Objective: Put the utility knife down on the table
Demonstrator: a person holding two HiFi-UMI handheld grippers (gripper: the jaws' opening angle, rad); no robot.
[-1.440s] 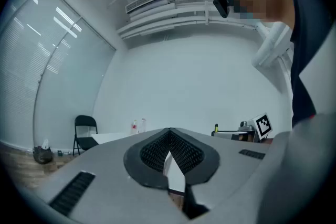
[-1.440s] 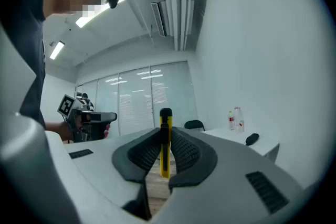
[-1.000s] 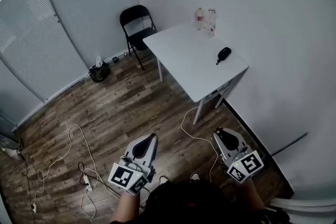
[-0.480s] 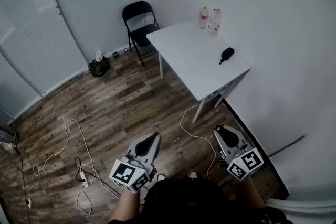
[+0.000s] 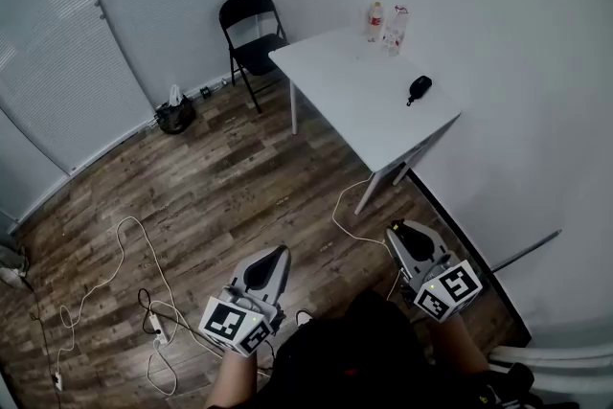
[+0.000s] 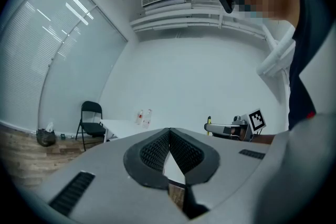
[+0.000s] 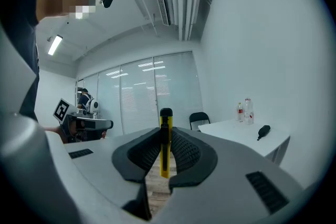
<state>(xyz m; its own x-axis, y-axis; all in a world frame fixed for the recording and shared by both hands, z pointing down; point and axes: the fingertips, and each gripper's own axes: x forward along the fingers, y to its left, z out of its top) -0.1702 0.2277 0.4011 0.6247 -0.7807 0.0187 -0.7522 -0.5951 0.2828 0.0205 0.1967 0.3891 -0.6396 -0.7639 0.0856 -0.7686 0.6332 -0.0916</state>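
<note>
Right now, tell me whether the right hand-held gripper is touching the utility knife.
Touching. The right gripper view shows the right hand-held gripper closed on the yellow utility knife, which stands upright between its jaws, pressed on both sides.

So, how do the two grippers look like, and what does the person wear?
The left gripper and the right gripper look the same: light grey shells, wedge-shaped, narrowing toward the tip. Each carries at its rear a white cube with black square markers. The fingers are black with ribbed pads. The person wears a dark top.
</note>
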